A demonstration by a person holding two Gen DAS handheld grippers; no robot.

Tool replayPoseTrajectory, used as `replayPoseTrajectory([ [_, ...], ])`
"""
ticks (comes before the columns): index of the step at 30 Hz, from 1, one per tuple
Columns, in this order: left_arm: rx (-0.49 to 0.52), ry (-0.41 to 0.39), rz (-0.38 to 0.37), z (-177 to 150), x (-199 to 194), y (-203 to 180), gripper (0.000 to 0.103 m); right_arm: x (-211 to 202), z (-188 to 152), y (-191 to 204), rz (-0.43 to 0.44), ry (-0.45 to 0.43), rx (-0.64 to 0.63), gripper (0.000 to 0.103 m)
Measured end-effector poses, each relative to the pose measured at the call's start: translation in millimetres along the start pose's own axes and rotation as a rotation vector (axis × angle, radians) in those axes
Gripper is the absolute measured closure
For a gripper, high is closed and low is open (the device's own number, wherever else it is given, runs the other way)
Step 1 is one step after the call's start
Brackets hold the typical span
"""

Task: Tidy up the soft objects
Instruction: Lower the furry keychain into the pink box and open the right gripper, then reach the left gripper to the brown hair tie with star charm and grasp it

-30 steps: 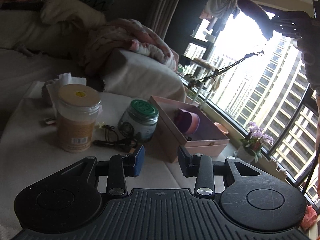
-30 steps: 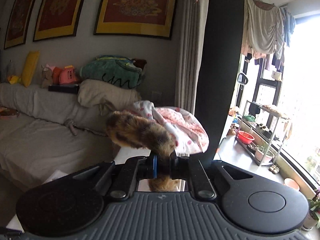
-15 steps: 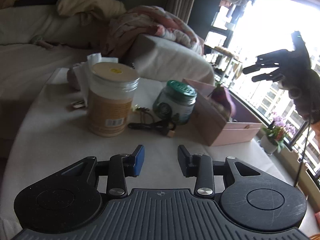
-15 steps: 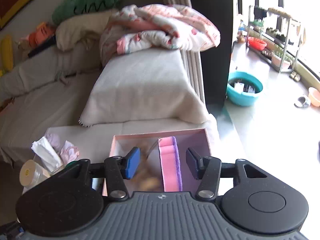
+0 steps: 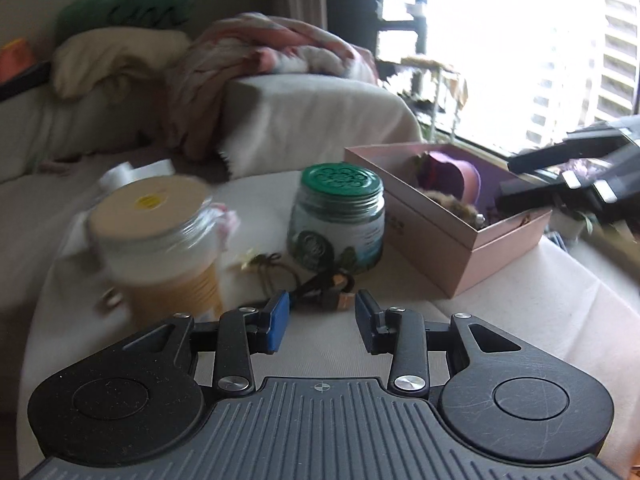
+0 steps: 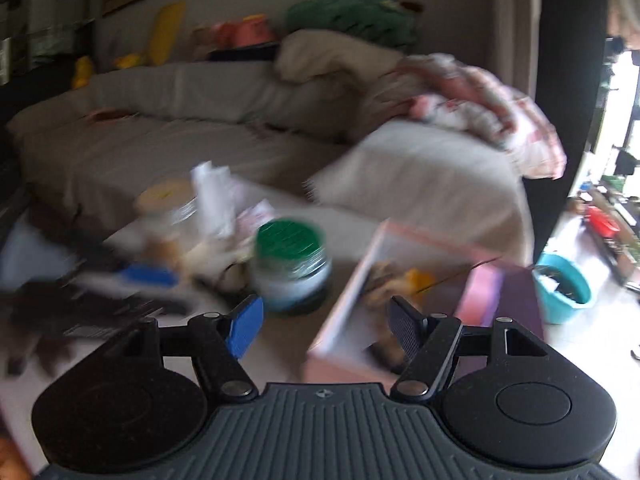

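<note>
On the cloth-covered table (image 5: 520, 304) a pink box (image 5: 460, 248) is set near the right edge, its top uncovered; inside it a brown furry soft object (image 5: 452, 204) is seen lying against the near wall, with a purple soft item (image 5: 452, 172) just behind it. Just beside the box, to its left, a jar with a green lid (image 5: 338, 216) is placed upright; further left a taller jar with a tan lid (image 5: 156, 236) is seen, blurred, and between the two jars dark cords (image 5: 316, 284) are spread on the cloth. The left gripper (image 5: 318, 320) is held low over the near part of the table, its fingers parted by a moderate gap with nothing between them; the cords are seen just beyond the tips. The right gripper (image 6: 326, 324) is held above the table with its fingers spread wide and nothing gripped; in its heavily blurred view the pink box (image 6: 348, 308) is seen just past the right finger, the furry object (image 6: 384, 280) inside it, and the green-lidded jar (image 6: 290, 264) between box and left finger. From the left wrist view the right gripper (image 5: 576, 176) is seen as a dark shape near the far right side of the box. Behind the table a sofa (image 5: 312, 116) draped in pale cloth is seen, with a pink patterned blanket (image 5: 276, 52) heaped on it.
</note>
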State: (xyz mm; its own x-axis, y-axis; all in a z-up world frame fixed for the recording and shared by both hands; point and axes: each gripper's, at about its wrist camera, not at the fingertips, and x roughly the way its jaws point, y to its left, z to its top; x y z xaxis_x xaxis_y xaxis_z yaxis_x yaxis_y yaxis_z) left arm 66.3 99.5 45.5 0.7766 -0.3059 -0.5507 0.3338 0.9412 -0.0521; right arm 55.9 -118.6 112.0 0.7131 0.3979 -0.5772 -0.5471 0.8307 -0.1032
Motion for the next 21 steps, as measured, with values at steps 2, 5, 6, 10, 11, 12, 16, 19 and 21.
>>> replayPoseTrajectory([
  [2,-0.001,0.01,0.001,7,14,1,0.063,0,-9,7,0.007,0.009,-0.004,0.034],
  [5,-0.035,0.019,0.006,13,31,4,0.063,-4,-21,7,0.022,0.034,0.015,0.034],
  [6,-0.036,0.029,0.004,15,36,4,0.063,-3,-25,7,0.028,0.039,0.016,0.034],
  [10,-0.034,0.059,-0.004,15,52,4,0.056,-5,-39,5,0.022,0.053,0.038,0.034],
  [11,-0.039,0.062,-0.001,15,54,3,0.055,-6,-42,5,0.023,0.054,0.044,0.034],
  [12,-0.046,0.066,0.005,16,54,2,0.056,-5,-45,5,0.026,0.054,0.045,0.034],
  [16,-0.033,0.073,0.01,12,47,-6,0.059,-5,-52,12,0.024,0.045,0.033,0.034],
  [19,0.02,0.102,0.026,4,46,-13,0.059,-5,-54,17,0.038,0.041,0.021,0.034],
  [21,0.0,0.12,-0.008,0,45,-12,0.059,-4,-54,18,0.045,0.041,0.022,0.034],
])
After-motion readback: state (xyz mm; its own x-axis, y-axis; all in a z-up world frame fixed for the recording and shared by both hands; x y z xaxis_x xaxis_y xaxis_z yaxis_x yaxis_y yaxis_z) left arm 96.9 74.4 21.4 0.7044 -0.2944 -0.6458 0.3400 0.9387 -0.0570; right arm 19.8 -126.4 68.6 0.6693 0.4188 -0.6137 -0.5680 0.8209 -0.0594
